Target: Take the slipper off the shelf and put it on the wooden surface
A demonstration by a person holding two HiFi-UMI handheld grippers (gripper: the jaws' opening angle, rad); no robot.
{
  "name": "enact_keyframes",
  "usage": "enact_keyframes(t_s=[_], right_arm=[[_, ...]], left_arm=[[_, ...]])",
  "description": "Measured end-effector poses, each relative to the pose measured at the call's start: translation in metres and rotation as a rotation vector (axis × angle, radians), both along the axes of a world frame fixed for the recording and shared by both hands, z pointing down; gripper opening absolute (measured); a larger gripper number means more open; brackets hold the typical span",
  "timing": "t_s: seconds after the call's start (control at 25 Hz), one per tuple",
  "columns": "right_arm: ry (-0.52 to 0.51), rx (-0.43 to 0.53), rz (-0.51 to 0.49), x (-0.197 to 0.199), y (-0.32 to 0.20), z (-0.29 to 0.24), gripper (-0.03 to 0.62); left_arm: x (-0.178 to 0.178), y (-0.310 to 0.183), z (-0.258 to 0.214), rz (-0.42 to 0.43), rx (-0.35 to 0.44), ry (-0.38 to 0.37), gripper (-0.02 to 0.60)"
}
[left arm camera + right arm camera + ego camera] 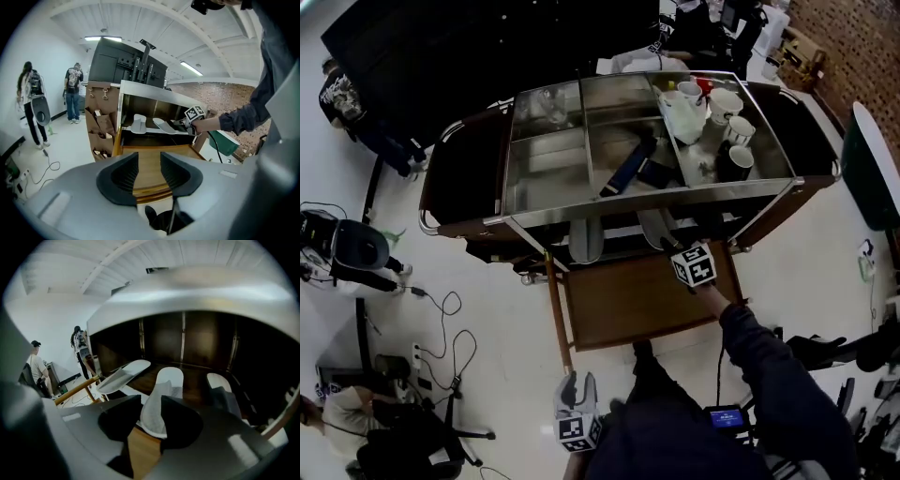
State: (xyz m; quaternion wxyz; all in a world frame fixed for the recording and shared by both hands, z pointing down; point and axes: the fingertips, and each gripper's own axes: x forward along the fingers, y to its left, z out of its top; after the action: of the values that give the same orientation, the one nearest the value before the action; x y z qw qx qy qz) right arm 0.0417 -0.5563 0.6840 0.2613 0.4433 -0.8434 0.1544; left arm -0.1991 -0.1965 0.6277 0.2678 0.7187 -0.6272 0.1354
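Several pale slippers lie on the cart's dark shelf under its steel top. In the right gripper view the middle slipper [164, 387] points away from me, and its near end overhangs the shelf edge between the jaws of my right gripper [151, 405]. Those jaws stand wide and open. From the head view the right gripper [668, 246] reaches in at that slipper [654, 228]; another slipper [585, 241] lies to its left. The wooden surface [628, 300] is the tray below the shelf. My left gripper [578, 389] hangs low and open with nothing in it [149, 164], facing the cart.
The steel cart top [548, 164] carries white mugs [727, 131], a jug and dark objects. A third slipper [216, 380] lies at the shelf's right. People [73, 91] stand at the left. Cables [445, 333] run over the floor, and a green object [867, 169] stands at the right.
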Motion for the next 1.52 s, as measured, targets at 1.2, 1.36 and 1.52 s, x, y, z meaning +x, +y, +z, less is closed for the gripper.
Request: enact_keyframes(t_s=[1.2,1.36,1.52], right_arm=[[-0.090,-0.080,0.146,0.014,0.343,0.011,0.034],[-0.101,0.063,0.175,0.032,0.453,-0.051,0.006],[-0.081,0.093,0.163,0.037,0.541,-0.084,0.000]], left_arm=[[0.028,0.160,-0.012,0.102,0.098,0.052,0.161],[0.032,0.200,-0.016,0.122,0.125,0.061,0.161],[0.059,0.230,-0.023,0.222,0.129,0.113,0.156]])
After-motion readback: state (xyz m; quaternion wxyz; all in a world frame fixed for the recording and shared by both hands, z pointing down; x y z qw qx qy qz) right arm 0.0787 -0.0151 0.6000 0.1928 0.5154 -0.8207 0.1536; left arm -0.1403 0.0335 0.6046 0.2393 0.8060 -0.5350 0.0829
